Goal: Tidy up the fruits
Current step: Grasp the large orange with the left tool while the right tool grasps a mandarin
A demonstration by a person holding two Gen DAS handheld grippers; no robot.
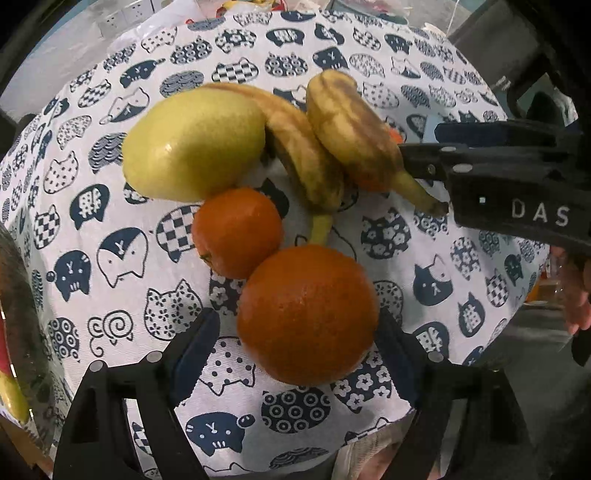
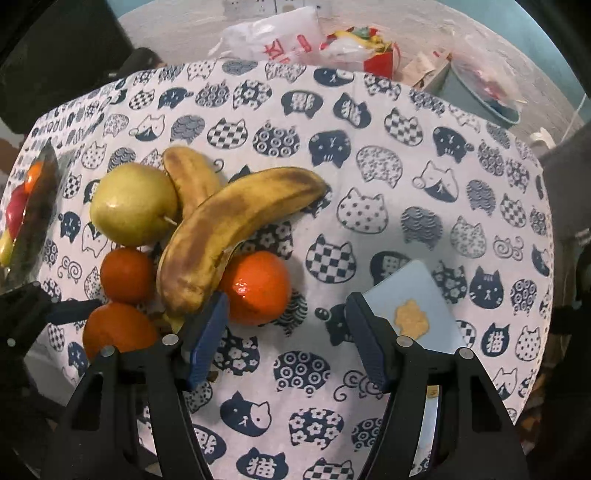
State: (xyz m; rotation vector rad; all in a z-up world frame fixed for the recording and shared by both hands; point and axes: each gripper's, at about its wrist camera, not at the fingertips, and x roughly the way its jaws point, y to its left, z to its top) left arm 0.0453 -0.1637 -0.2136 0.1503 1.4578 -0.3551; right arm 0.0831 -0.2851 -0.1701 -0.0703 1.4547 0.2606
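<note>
Left wrist view, near to far. The left gripper (image 1: 297, 354) stands wide open at the bottom of the frame, its 2 blue-padded fingers flanking the large orange (image 1: 307, 314); whether the pads touch the fruit cannot be told. Just beyond sits a smaller orange (image 1: 238, 232), touching the large one. Above it lie a yellow pear (image 1: 194, 142) and 2 brown-spotted bananas (image 1: 295, 147), close together at centre frame. The right gripper (image 1: 424, 162) enters from the right edge, at the stem of the nearer banana.

Right wrist view: the right gripper (image 2: 284, 339) is open and holds nothing; its left finger is close to a third orange (image 2: 256, 286) beneath the upper banana (image 2: 229, 225). A pale blue card (image 2: 413, 306) lies at lower right.

Surface: a white tablecloth (image 2: 369, 192) printed with navy cat faces, covering the whole table. Beyond its far edge, at the top of the frame, are plastic bags (image 2: 280, 40), a grey bin (image 2: 476, 92) and a pale wall carrying power sockets (image 2: 255, 5).
</note>
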